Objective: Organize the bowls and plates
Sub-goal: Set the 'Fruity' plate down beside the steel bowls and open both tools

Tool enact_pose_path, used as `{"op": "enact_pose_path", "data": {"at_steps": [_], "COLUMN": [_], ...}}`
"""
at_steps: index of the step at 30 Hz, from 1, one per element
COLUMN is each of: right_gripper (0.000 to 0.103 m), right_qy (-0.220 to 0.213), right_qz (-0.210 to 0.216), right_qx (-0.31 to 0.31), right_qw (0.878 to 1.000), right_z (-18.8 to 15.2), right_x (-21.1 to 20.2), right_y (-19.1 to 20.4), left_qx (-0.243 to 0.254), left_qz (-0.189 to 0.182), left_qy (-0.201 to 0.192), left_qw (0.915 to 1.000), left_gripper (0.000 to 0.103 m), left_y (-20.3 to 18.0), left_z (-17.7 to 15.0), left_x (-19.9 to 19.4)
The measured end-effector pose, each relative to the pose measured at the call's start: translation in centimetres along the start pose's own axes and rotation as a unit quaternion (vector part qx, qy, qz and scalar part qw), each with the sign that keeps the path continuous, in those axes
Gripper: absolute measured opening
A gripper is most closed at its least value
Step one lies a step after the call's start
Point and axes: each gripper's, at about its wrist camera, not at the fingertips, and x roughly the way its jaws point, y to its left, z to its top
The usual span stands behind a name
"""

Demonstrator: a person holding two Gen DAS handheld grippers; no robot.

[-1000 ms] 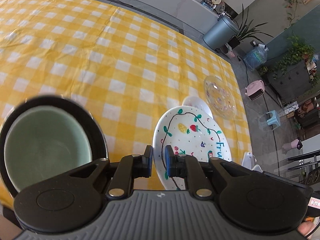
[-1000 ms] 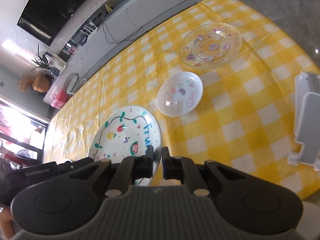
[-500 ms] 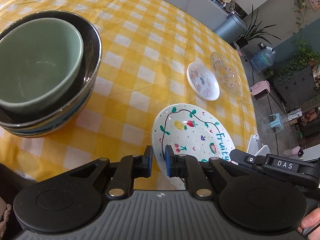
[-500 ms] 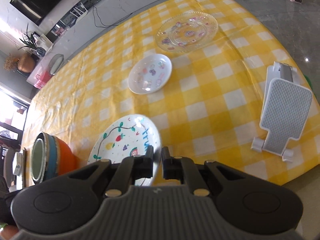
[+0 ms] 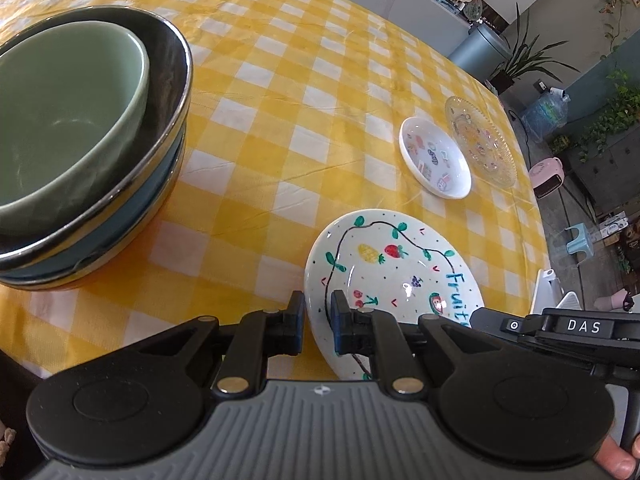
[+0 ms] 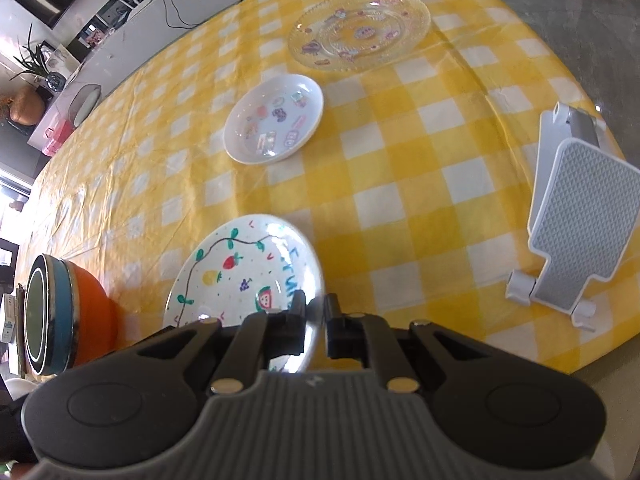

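A white fruit-painted plate [image 5: 396, 268] [image 6: 244, 276] is held tilted above the yellow checked tablecloth [image 5: 280, 120]. My left gripper [image 5: 318, 322] is shut on its left rim. My right gripper [image 6: 316, 320] is shut on its right rim. A stack of bowls, green bowl [image 5: 60, 112] inside a black one [image 5: 172, 60] on blue and orange ones, stands at the left [image 6: 60, 312]. A small white sticker dish [image 5: 436, 158] [image 6: 274, 118] and a clear glass plate [image 5: 480, 140] [image 6: 360, 30] lie farther off.
A white and grey folding stand [image 6: 576, 216] sits near the table's right edge. Beyond the table are a counter, a bin [image 5: 480, 50], plants and a floor with a pink heater [image 5: 548, 174].
Both grippers have pulled back and lowered with the fruit plate between them. The bowl stack now looms larger at the left, and the stand has come closer at the right.
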Motion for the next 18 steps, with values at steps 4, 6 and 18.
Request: {"op": "enact_pose_path", "data": {"at_steps": [4,6,18], "right_gripper": [0.007,0.008,0.01], "right_qy": [0.01,0.016,0.041], "right_qz": [-0.007,-0.015,-0.042], "right_qx": [0.006,0.005,-0.004], "right_qw": [1.0,1.0,0.998], "right_z": [0.2,0.4,0.4], "right_x": [0.5,0.9,2.1], "right_y": [-0.1,0.1,0.6], "left_qx": [0.006,0.007,0.017], "left_qz": [0.005,0.007,0.01], "left_qy": [0.004,0.006,0.017], "left_qw": [1.0,0.9999,0.9997], "left_gripper": [0.014,0.014,0.014], "left_y": [-0.1,-0.1,-0.3], "left_z": [0.0,-0.1,0.4], "left_x": [0.3,0.5,0.6]}}
